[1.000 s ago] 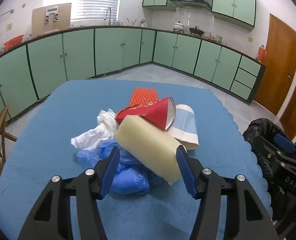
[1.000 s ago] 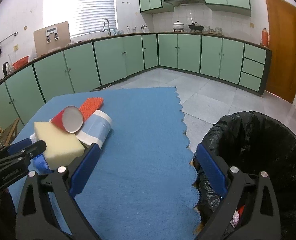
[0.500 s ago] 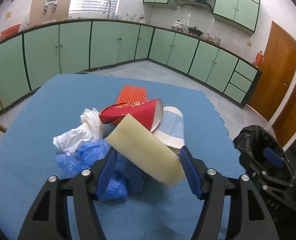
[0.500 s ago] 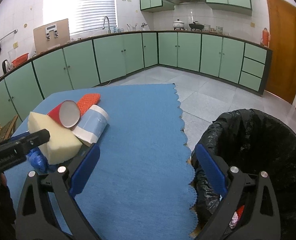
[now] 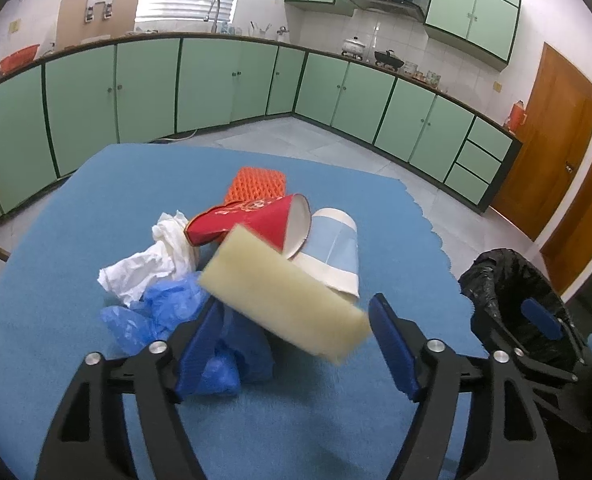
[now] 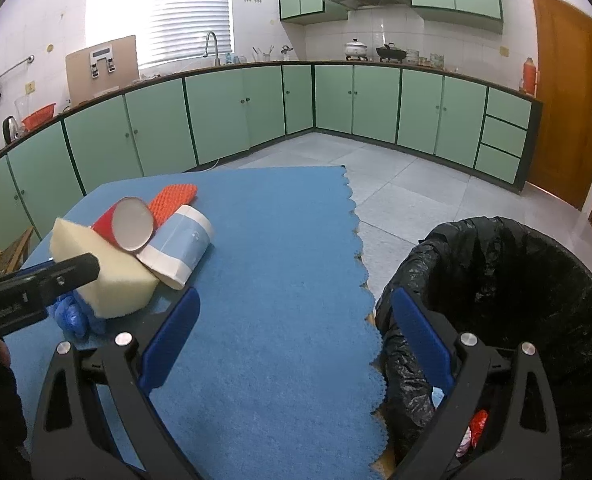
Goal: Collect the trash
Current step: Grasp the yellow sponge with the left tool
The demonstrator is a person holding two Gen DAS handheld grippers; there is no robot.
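Cream sponge, red cup, orange mesh, blue gloves, blue cloth, black bin liner

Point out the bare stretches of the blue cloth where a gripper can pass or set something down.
Bare blue cloth runs from the light blue paper cup to the scalloped edge beside the black-lined trash bin. Crowded: the cup, red paper cup, foam block, tissue and blue gloves sit clustered.

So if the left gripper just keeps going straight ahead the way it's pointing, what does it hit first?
Most likely the pale yellow foam sponge block, which lies between the open fingers of the left gripper. Crumpled blue plastic gloves sit by its left finger; depth is hard to judge.
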